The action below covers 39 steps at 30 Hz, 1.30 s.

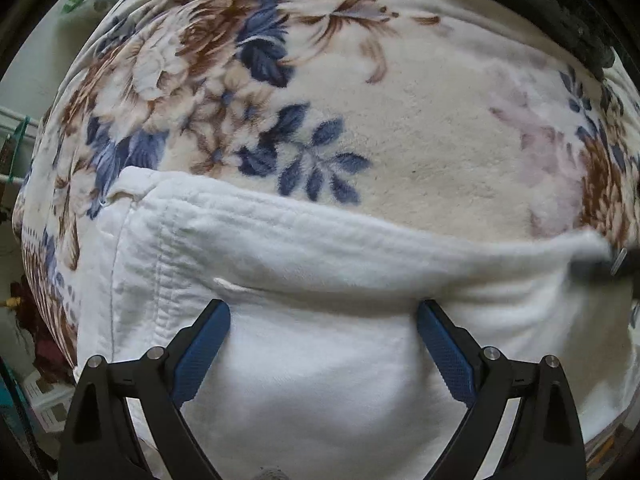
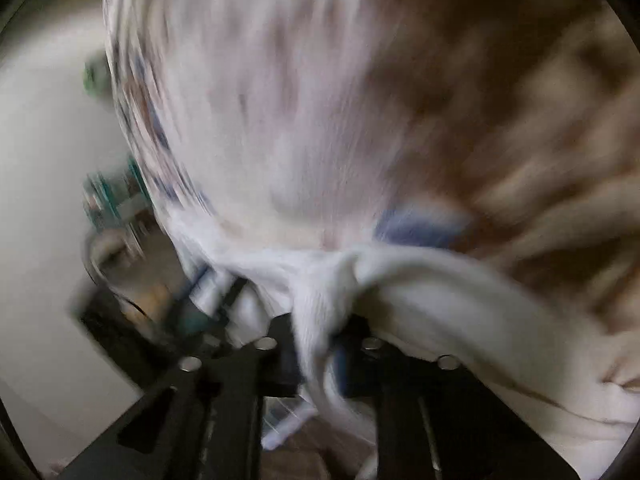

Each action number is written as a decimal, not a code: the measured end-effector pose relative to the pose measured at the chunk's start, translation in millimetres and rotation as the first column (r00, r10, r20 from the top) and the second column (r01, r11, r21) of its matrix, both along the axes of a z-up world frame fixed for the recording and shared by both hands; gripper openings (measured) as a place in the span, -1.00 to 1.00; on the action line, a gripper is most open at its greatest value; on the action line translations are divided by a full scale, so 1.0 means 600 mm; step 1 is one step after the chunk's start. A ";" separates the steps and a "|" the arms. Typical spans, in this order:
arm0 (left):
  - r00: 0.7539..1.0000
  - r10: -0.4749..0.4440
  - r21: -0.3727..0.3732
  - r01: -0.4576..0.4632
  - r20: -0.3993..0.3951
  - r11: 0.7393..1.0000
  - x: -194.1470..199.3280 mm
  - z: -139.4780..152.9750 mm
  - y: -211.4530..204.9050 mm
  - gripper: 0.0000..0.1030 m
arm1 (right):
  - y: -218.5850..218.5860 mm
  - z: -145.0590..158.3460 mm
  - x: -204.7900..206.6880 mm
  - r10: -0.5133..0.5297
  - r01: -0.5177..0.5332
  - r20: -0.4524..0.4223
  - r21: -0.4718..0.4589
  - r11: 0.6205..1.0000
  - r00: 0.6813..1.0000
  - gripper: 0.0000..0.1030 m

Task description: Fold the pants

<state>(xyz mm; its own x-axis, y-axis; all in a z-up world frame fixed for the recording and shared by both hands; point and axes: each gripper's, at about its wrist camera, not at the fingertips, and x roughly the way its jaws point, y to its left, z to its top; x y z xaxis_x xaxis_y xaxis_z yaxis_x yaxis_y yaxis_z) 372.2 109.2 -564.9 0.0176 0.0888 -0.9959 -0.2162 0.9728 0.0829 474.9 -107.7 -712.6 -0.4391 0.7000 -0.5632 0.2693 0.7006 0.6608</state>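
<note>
White pants (image 1: 328, 280) fill the lower half of the left wrist view, lying spread over a floral blanket (image 1: 360, 100) of cream plush with blue and brown flowers that covers the surface under them. Their upper edge is a thick folded hem running across the blanket, with a stitched seam and a corner turned up at its left end. Below that hem, the left hand-held gripper (image 1: 324, 312) hangs over the pants with its jaws spread wide, blue pads (image 1: 204, 352) facing each other and only flat white cloth showing between them. At the right end of the hem, a dark blurred shape meets the cloth; what it is cannot be told for sure. Heavy blur smears the right wrist view, yet the right hand-held gripper (image 2: 320, 344) can be seen with its jaws drawn narrow around a bunched fold of the pants (image 2: 332, 292), which rise in a ridge from the jaws and trail off rightward across the blanket (image 2: 280, 100).
</note>
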 end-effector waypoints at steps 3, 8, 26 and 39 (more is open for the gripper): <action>1.000 0.007 -0.015 -0.007 -0.014 1.000 -0.005 -0.007 0.007 0.86 | -0.040 0.008 0.017 -0.049 0.049 0.011 0.010 0.999 0.999 -0.81; 0.999 -0.030 0.003 0.030 -0.022 1.000 0.003 -0.005 0.009 0.86 | 0.001 -0.012 -0.003 0.120 -0.119 -0.024 0.039 0.992 0.992 -0.07; 0.979 -0.196 -0.122 0.202 0.056 0.972 0.067 0.034 -0.200 0.86 | -0.171 0.143 -0.114 0.576 -0.415 0.247 -0.485 0.770 0.780 0.29; 0.971 -0.235 -0.046 0.236 0.033 0.971 0.136 -0.042 -0.222 0.89 | -0.252 0.083 -0.172 0.340 -0.179 0.287 -0.468 0.865 0.896 -0.96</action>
